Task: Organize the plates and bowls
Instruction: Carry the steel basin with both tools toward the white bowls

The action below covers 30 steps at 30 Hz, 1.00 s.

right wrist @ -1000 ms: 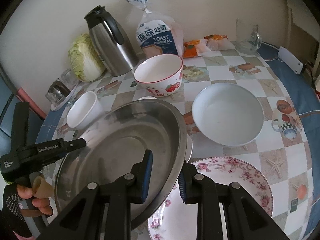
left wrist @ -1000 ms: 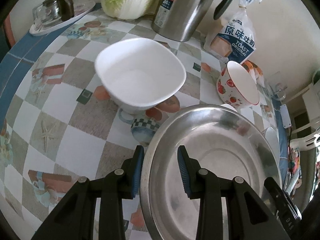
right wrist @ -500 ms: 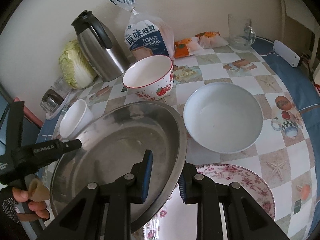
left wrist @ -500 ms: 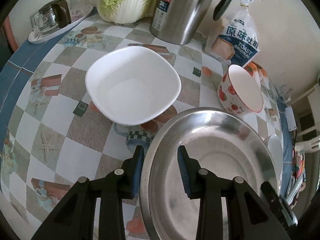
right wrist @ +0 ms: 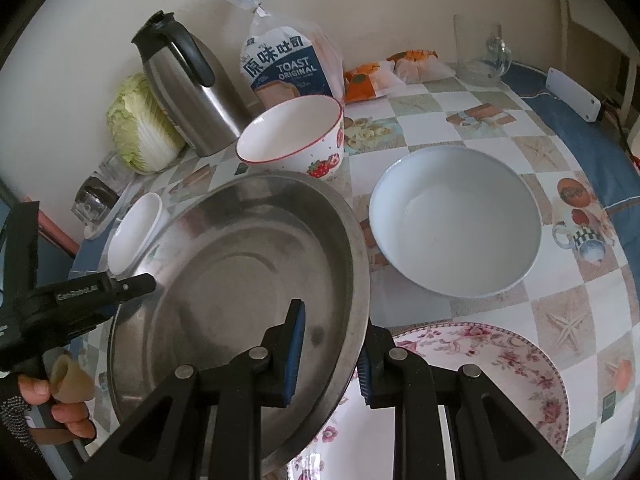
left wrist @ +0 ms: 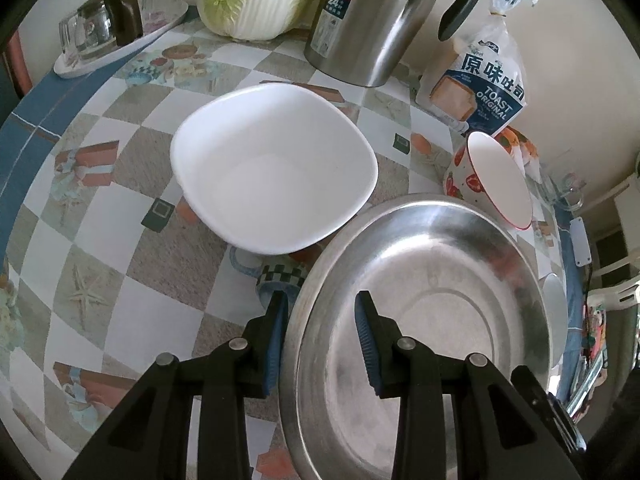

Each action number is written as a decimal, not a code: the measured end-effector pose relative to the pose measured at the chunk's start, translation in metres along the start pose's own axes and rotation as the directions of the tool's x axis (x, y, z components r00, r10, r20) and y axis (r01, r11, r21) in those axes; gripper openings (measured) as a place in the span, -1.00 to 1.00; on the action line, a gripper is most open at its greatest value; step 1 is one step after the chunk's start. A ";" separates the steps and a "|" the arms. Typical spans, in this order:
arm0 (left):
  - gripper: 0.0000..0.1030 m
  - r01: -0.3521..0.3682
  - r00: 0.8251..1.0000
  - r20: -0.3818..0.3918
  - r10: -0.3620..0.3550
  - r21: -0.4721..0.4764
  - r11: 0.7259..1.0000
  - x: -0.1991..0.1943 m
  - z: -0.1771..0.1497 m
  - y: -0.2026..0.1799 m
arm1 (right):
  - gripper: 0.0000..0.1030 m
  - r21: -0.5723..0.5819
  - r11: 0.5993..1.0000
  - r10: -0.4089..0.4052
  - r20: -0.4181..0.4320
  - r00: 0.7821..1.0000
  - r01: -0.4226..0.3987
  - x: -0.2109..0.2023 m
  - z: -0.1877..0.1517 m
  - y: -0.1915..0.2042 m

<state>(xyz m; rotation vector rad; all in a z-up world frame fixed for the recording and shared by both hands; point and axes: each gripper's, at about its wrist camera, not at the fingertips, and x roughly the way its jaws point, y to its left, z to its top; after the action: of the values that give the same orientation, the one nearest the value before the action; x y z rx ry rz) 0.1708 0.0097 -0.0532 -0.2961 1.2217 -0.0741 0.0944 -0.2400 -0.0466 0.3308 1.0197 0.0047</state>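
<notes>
Under the steel basin (right wrist: pixel 240 280), hidden table and most of the near left side of the floral plate (right wrist: pixel 500 364); plate's near edge also cut off behind the right gripper (right wrist: pixel 332 354). Gripped on opposite rims: right gripper narrow, one pad inside the basin and one outside, clamped on the right rim; left gripper (left wrist: pixel 322 344) likewise astride the left rim, holding it. Held tilted above the checked tablecloth (left wrist: pixel 120 240). Seen from the right wrist, only a sliver of the square white bowl (left wrist: pixel 272 168) past the basin's far left edge. Farther back, strawberry bowl (right wrist: pixel 294 138), upright, near the steel jug (right wrist: pixel 184 92), top cropped in the left view. Right of the basin, round white bowl (right wrist: pixel 456 220), well clear. Along the wall, cabbage (right wrist: pixel 136 124), toast bag (right wrist: pixel 284 64), orange packets (right wrist: pixel 372 76). Far left, blurred glasses on a tray (left wrist: pixel 100 28). Bottom left, a hand (right wrist: pixel 52 400) on the left gripper's handle, partly out of frame.
</notes>
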 end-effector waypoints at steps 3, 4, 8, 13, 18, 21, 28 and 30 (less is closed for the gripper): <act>-0.31 0.016 1.000 0.000 -0.016 -0.013 1.000 0.000 0.000 0.002 | -0.52 0.006 1.000 -0.004 -0.007 1.000 0.004 0.004 -0.001 0.000; -0.30 0.019 1.000 0.000 -0.019 -0.013 1.000 -0.001 0.001 0.002 | -0.52 0.011 1.000 -0.003 -0.010 1.000 0.004 0.006 -0.002 -0.001; -0.30 0.026 1.000 0.001 -0.026 -0.007 1.000 0.000 0.000 0.002 | -0.52 0.024 1.000 -0.006 -0.011 1.000 0.006 0.009 -0.002 -0.002; -0.30 0.036 0.999 -0.002 -0.036 -0.007 0.999 -0.001 0.001 0.003 | -0.52 0.027 0.999 -0.019 -0.004 1.000 0.019 0.009 -0.001 -0.002; -0.31 0.042 0.999 0.002 -0.042 -0.008 0.999 -0.001 0.001 0.003 | -0.52 0.029 0.999 -0.032 0.000 1.000 0.032 0.009 -0.001 -0.001; -0.30 0.044 0.999 0.003 -0.044 -0.007 0.999 -0.002 0.000 0.004 | -0.50 0.026 0.999 -0.038 0.001 0.999 0.038 0.009 -0.001 0.000; -0.31 0.028 0.999 -0.015 -0.028 0.000 1.000 -0.002 0.000 0.001 | -0.46 0.053 0.998 -0.032 -0.014 0.999 0.033 0.011 -0.001 -0.004; -0.30 0.015 1.000 -0.025 -0.015 0.005 1.000 -0.002 -0.001 0.000 | -0.46 0.054 0.998 -0.028 -0.016 0.999 0.029 0.010 -0.001 -0.005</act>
<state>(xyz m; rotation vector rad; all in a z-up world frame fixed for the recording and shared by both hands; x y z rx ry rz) 0.1694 0.0096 -0.0516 -0.3009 1.2441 -0.0943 0.0985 -0.2426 -0.0568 0.3660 1.0414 -0.0461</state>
